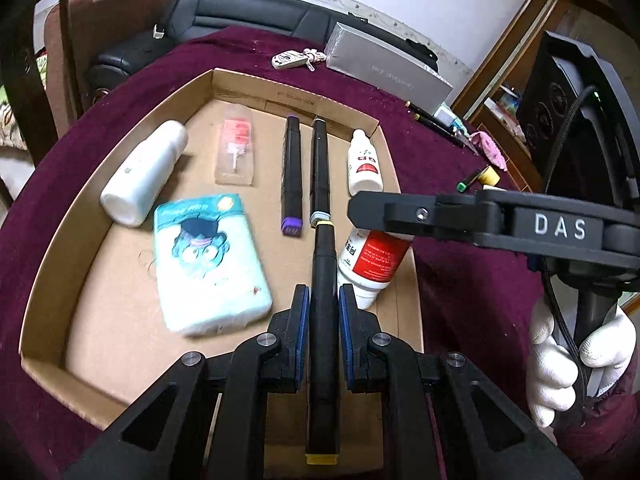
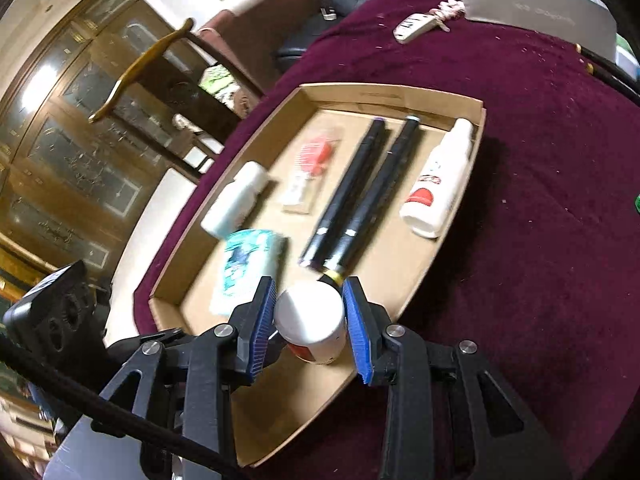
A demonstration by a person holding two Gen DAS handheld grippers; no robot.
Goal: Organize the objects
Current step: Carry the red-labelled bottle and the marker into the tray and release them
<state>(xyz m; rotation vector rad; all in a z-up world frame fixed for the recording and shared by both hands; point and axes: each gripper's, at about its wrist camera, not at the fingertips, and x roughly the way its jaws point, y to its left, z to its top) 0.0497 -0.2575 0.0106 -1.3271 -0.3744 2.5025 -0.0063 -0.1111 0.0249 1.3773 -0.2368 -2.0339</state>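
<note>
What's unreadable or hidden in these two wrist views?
- Red-label bottle, left view: upper part behind the right gripper.
- The same bottle, right view: label under its own base.
- Tissue pack, right view: blurred, near end behind a finger.
- Held marker, left view: near tip colour cut off.
- Grey box: print too small.

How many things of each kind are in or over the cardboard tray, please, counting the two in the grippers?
Markers: 3 (purple-capped marker, grey-banded marker, yellow-ended marker in left gripper)
Bottles: 3 (plain white bottle, small red-label bottle, large red-label bottle in right gripper)
Tissue pack: 1
Sachet: 1
Total: 8
</note>
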